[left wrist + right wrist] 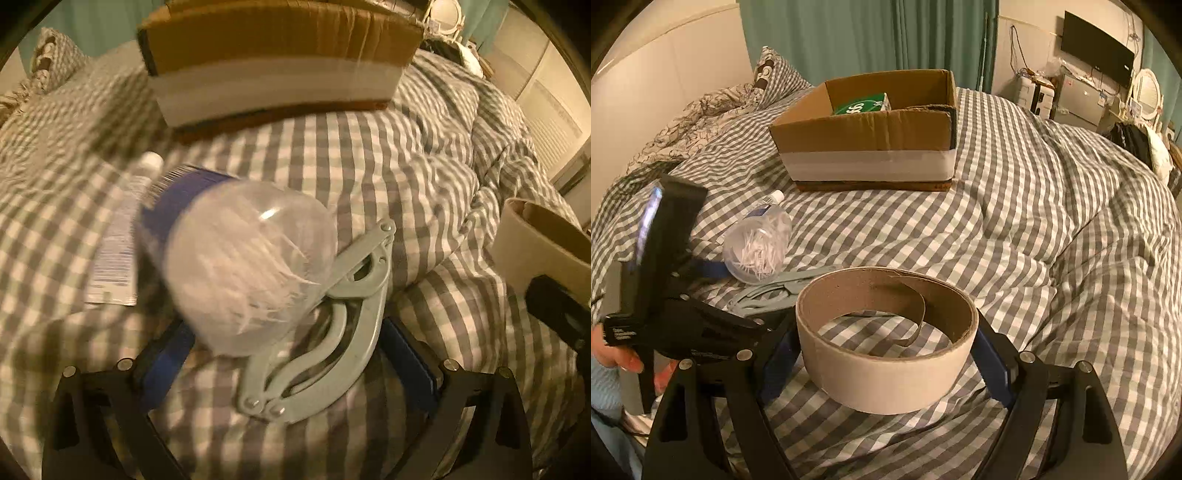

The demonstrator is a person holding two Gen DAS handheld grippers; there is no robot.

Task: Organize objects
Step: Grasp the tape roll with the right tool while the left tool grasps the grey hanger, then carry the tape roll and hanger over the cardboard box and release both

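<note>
A clear plastic jar of cotton swabs with a blue label point(236, 258) lies on the checked bedspread, partly over a grey folding clip point(332, 332). My left gripper point(288, 354) is open around the clip, with the jar just ahead of it; it also shows in the right wrist view point(713, 269). My right gripper point(886, 354) is shut on a wide tape roll point(886, 373) and holds it above the bed. The roll shows at the right edge of the left wrist view point(535, 243). The jar point(757, 247) and clip point(779, 288) lie left of the roll.
An open cardboard box point(868, 147) with a green packet inside point(860, 105) stands further back on the bed point(1034, 221). A white tube point(122, 236) lies left of the jar. Pillows point(768, 81) are at the back left. Furniture and a TV point(1097, 55) are at the far right.
</note>
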